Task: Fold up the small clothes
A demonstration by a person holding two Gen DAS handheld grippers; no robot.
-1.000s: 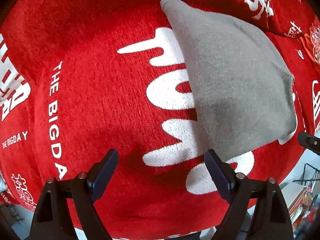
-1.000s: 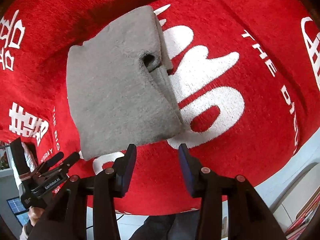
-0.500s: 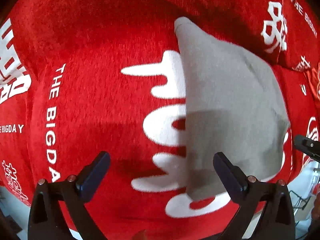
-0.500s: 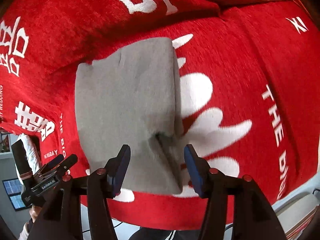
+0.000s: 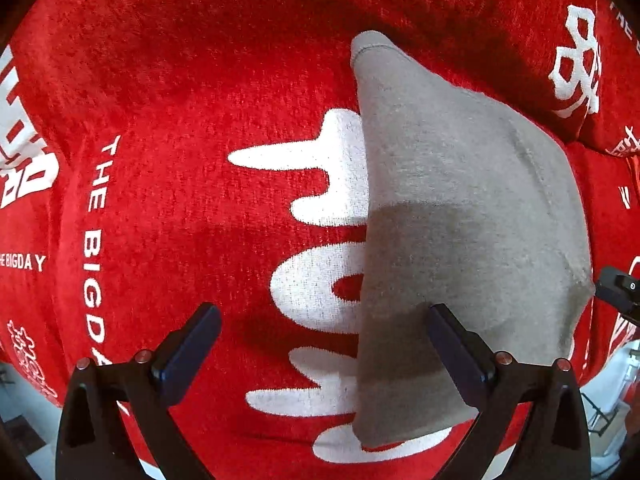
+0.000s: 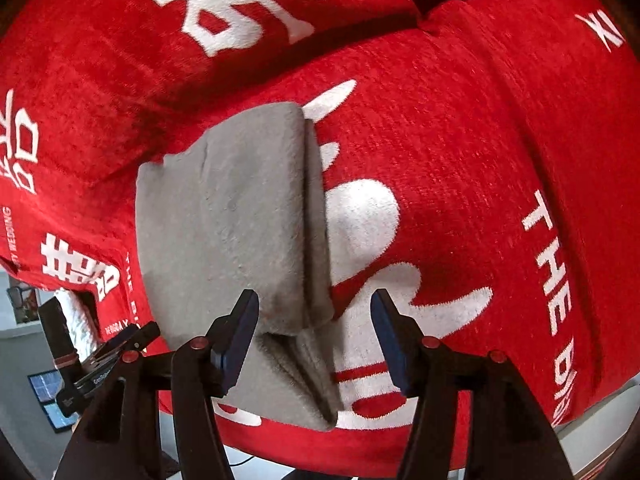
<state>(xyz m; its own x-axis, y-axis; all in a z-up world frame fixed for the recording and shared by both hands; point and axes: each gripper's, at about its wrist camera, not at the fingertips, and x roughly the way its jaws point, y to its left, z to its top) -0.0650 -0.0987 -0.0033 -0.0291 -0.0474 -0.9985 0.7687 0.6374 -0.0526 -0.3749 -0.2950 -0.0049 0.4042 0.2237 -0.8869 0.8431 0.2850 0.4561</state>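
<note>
A small grey knit garment [image 5: 460,232] lies folded on a red blanket [image 5: 180,120] with white lettering. In the left wrist view it fills the right half. My left gripper [image 5: 320,348] is open and empty over the garment's left edge, its right finger above the cloth. In the right wrist view the garment [image 6: 224,232] lies left of centre, with stacked folded layers along its right edge. My right gripper [image 6: 316,328] is open and empty, straddling that folded edge at the near corner.
The red blanket [image 6: 480,160] covers a cushioned surface with a raised back cushion [image 6: 240,20] behind. The blanket's front edge drops off near both grippers. The other gripper [image 6: 100,352] shows at lower left in the right wrist view.
Both grippers have moved in over the garment and opened wider. The gaping fold at the garment's right edge has flattened into stacked layers.
</note>
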